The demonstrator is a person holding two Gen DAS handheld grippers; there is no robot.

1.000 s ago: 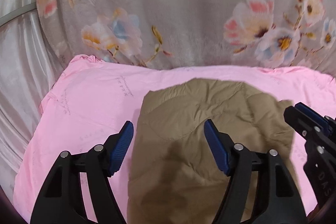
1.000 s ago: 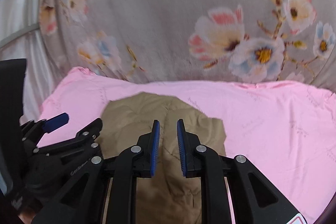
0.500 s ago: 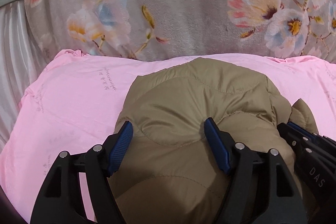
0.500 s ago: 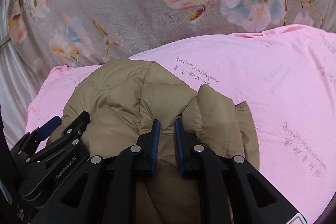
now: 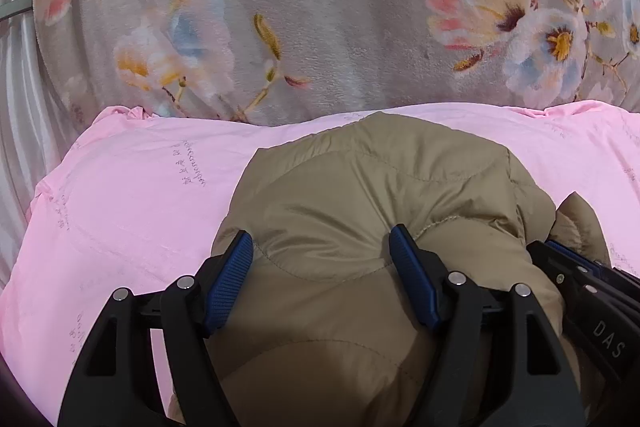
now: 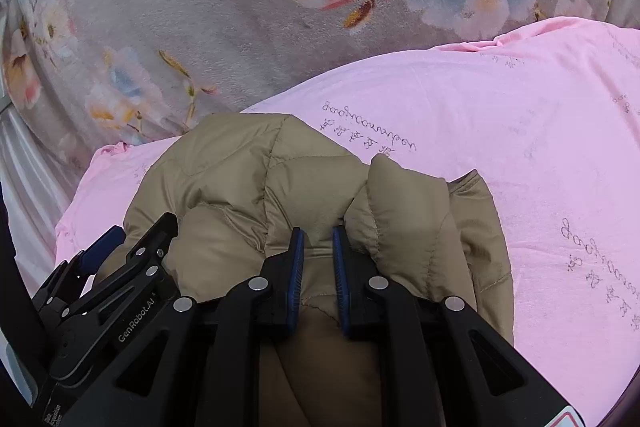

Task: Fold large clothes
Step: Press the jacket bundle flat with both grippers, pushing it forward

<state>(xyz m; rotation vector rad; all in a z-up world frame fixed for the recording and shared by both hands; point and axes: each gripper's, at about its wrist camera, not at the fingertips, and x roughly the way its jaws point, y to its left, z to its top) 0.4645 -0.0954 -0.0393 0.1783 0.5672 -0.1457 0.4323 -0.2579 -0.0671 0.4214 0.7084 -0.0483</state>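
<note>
A tan quilted puffer jacket (image 5: 372,179) lies bunched on a pink sheet (image 5: 140,207). My left gripper (image 5: 320,251) stands wide, its blue pads pressed into a thick puffy roll of the jacket. In the right wrist view the same jacket (image 6: 240,179) is heaped ahead of my right gripper (image 6: 319,251), which is nearly closed on a thin fold of its fabric. The two grippers sit side by side: the right one (image 5: 580,279) shows at the left view's right edge, and the left one (image 6: 120,255) at the right view's lower left.
A grey plush blanket with large flowers (image 5: 320,7) rises behind the pink sheet (image 6: 520,147). White pleated fabric (image 5: 16,87) hangs at the far left. The sheet spreads out bare to both sides of the jacket.
Both grippers have come down with the jacket. It hung smooth a second ago and now sits puffed up on the pink sheet. The right gripper has also rolled.
</note>
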